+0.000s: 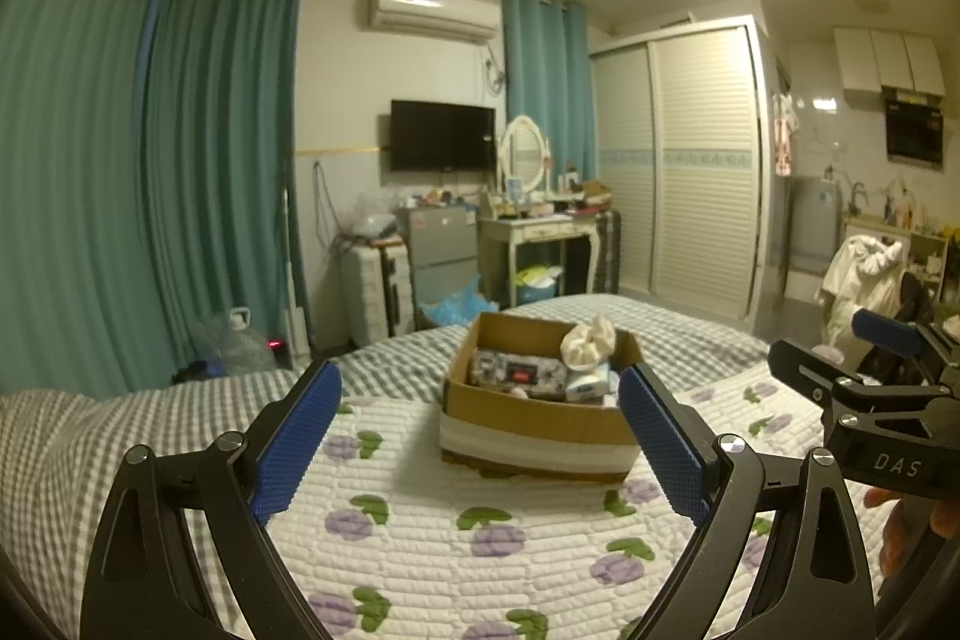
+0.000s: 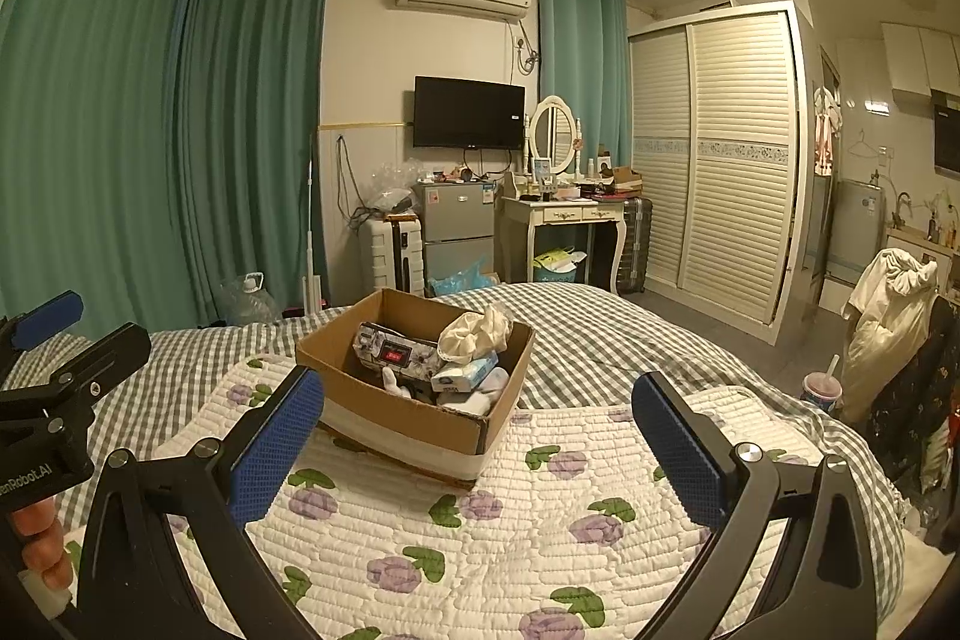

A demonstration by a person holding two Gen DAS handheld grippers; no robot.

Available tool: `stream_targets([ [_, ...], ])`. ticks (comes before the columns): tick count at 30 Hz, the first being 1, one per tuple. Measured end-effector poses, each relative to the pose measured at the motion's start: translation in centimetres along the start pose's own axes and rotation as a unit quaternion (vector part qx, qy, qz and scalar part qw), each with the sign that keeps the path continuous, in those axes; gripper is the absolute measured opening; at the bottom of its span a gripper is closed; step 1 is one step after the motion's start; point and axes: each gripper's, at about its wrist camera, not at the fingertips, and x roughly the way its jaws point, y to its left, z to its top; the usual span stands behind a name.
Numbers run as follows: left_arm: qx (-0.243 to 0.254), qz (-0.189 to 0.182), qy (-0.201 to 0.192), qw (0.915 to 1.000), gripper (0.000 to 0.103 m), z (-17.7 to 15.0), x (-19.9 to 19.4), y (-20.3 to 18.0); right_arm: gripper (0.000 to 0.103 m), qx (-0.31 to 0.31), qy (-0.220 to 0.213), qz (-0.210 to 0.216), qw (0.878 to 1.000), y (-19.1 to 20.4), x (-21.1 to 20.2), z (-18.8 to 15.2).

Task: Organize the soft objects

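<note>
**Soft things gathered in the box**

The open brown cardboard box (image 2: 414, 388) sits on the floral quilted bed cover (image 2: 540, 532), holding a cream cloth bundle (image 2: 474, 331) and tissue packs. Left hand-held gripper (image 1: 480, 445) and right hand-held gripper (image 2: 477, 451) hover wide, empty, likely clear of it.

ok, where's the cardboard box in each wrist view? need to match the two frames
Left wrist: cardboard box sits on the bed just right of centre, its right corner partly behind the right pad of the open jaws.
Right wrist: cardboard box is left of centre, beside the left pad, with a corner turned toward the camera.
Shared landmark: the wall TV hangs above and behind the box in both.
</note>
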Motion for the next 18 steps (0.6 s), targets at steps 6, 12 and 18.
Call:
stream_targets([
  [6, 0.000, 0.001, 0.000, 1.0000, 0.095, -0.05, 0.03, 0.06, 0.103, 0.002, 0.001, 0.000, 1.000, 0.10, 0.08, -0.06],
  [12, -0.001, 0.000, 0.001, 1.0000, 0.095, -0.18, 0.11, 0.29, 0.103, 0.001, 0.002, 0.001, 1.000, 0.15, 0.13, -0.09],
  [18, -0.001, -0.004, 0.002, 1.0000, 0.095, -0.57, 0.10, 0.52, 0.103, 0.001, 0.005, -0.002, 1.000, 0.51, 0.35, -0.30],
])
